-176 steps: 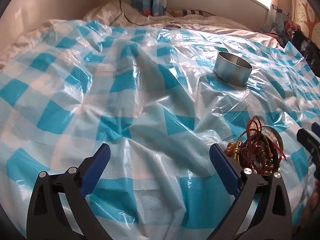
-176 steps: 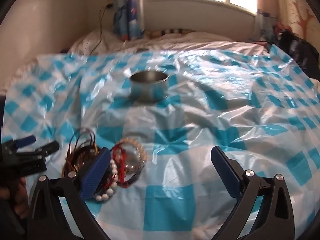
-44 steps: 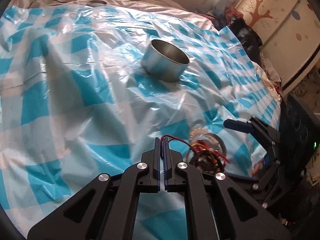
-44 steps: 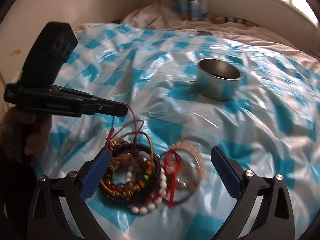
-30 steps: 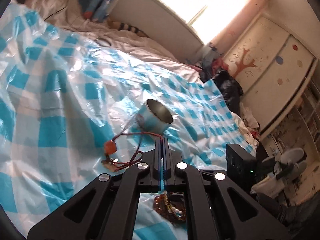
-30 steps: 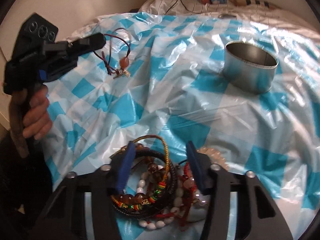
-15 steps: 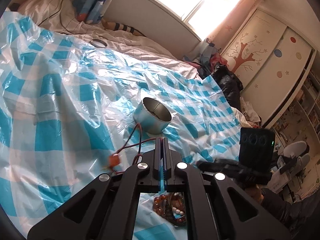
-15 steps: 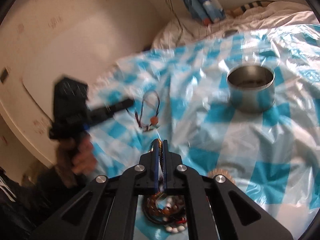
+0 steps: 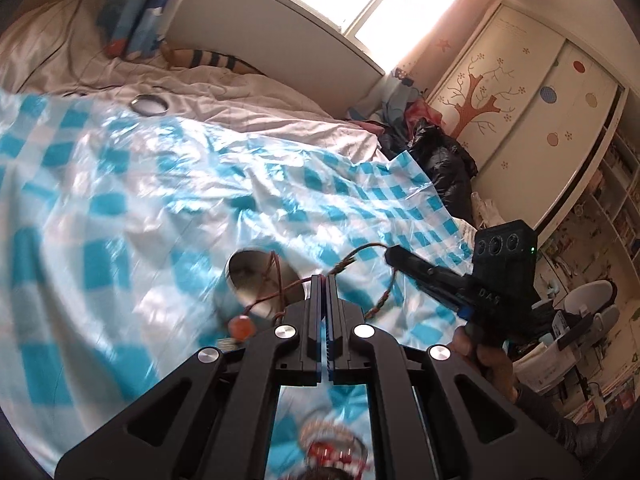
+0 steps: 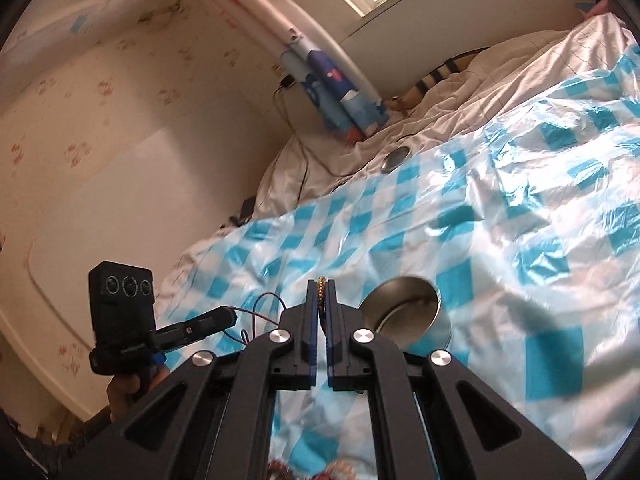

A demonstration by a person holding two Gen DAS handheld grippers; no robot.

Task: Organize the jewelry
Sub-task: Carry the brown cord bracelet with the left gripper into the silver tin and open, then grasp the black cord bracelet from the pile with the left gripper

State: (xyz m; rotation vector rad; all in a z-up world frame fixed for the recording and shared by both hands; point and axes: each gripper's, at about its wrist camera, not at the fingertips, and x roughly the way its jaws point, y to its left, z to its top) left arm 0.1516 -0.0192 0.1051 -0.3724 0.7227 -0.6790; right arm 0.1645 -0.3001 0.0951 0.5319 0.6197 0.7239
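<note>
bed (image 9: 260,92): blue-checked plastic sheet (image 9: 120,208), metal tin (image 9: 256,284) | left tool (image 9: 324,280) clamps red cord (image 9: 276,276) | right tool (image 10: 321,284) pinches beaded bracelet (image 10: 321,292) | writing unreadable

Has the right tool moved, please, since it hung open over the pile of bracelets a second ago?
Yes. The right tool has lifted off the bracelet pile, shut on a braided bracelet, towards the metal tin.

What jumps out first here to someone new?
Both tools are shut on jewelry lifted above the blue-checked sheet: the left tool pinches a red cord bracelet with an orange bead, the right tool a braided bracelet. The steel tin sits open just ahead of them, and the remaining pile of bracelets lies below.
</note>
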